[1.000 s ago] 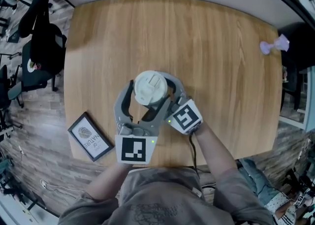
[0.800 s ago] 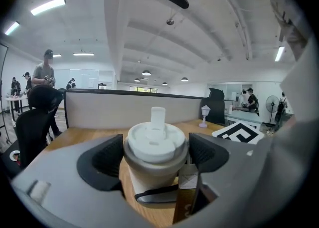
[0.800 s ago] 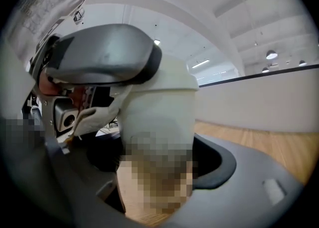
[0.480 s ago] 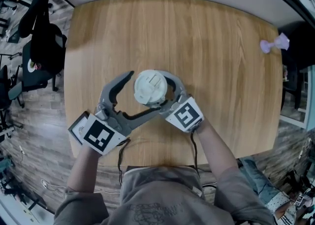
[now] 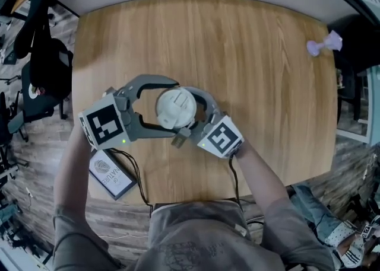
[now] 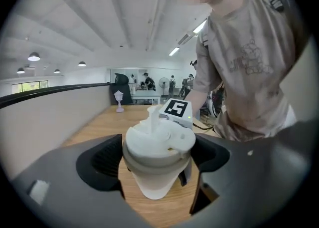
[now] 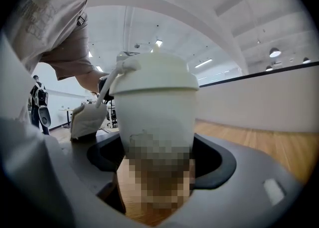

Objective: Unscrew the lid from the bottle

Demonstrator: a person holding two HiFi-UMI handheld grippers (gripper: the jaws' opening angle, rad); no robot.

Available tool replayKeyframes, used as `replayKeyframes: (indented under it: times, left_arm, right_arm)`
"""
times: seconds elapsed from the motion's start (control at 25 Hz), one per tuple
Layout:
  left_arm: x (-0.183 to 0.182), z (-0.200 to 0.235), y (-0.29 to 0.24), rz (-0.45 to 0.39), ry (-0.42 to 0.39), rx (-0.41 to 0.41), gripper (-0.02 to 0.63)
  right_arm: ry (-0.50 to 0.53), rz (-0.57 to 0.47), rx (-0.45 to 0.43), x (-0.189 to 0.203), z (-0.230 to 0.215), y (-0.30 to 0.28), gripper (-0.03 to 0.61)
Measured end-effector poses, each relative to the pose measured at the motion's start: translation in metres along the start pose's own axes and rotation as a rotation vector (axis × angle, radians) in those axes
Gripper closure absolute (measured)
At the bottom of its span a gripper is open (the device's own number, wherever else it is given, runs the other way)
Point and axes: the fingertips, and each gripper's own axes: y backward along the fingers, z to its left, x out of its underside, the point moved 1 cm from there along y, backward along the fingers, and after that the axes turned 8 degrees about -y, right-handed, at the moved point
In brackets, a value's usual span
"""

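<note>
Bottle (image 7: 158, 117) stands upright on the counter (image 5: 249, 56), near the front edge and left of centre, with its white lid (image 5: 176, 108) on. Left gripper (image 6: 158, 158) comes in from the left at lid height. Its jaws are spread wide with one pad on each side of the lid, and both pads look to be in contact with the rim, so it's clamped on the lid. Right gripper (image 7: 159, 159) comes in from the front right, lower down. Its jaws are also wide and closed on the bottle body below the lid, with the body filling the gap between the pads. Elsewhere, a small framed card (image 5: 111, 175) lies at the front left edge of the counter, and a little purple lamp figure (image 5: 323, 43) sits far off at the right edge.
</note>
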Motion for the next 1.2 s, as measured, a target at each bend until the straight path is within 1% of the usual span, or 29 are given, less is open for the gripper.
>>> replayKeyframes:
  times: [0.08,0.16,0.28,0.48,0.64,0.84,0.92,0.96,1.04,1.2]
  left_arm:
    - [-0.001,0.002,0.001,-0.024,0.020,-0.027,0.189]
    - [-0.001,0.003,0.003,-0.045,0.043,-0.074,0.190]
    - [0.002,0.003,0.006,-0.057,0.094,-0.183,0.192]
    - [0.011,-0.001,0.010,-0.048,0.228,-0.429,0.193]
    - [0.015,-0.003,0.011,-0.035,0.316,-0.635,0.195]
    - [0.016,-0.003,0.015,-0.062,0.437,-0.928,0.204]
    - [0.017,-0.004,0.017,-0.063,0.471,-1.020,0.204]
    - [0.018,-0.005,0.016,-0.061,0.486,-1.049,0.204]
    - [0.020,-0.006,0.015,-0.056,0.514,-1.073,0.206]
    - [0.021,-0.007,0.017,-0.069,0.521,-1.064,0.207]
  right_arm:
    - [-0.005,-0.001,-0.001,-0.001,-0.001,0.000,0.170]
    - [0.003,0.005,-0.003,0.000,-0.001,0.000,0.170]
    - [0.006,0.009,-0.005,0.000,-0.001,0.000,0.170]
    - [0.001,0.004,0.001,0.001,0.001,0.000,0.170]
    - [-0.002,0.001,0.011,0.000,0.000,0.000,0.170]
    - [-0.027,0.004,0.057,-0.001,0.000,-0.002,0.170]
    - [-0.037,-0.002,0.075,-0.001,0.000,-0.004,0.170]
    - [-0.042,-0.006,0.081,-0.001,0.000,-0.004,0.170]
    - [-0.052,-0.011,0.089,0.000,-0.001,-0.003,0.170]
    - [-0.047,-0.003,0.100,0.000,-0.001,-0.004,0.170]
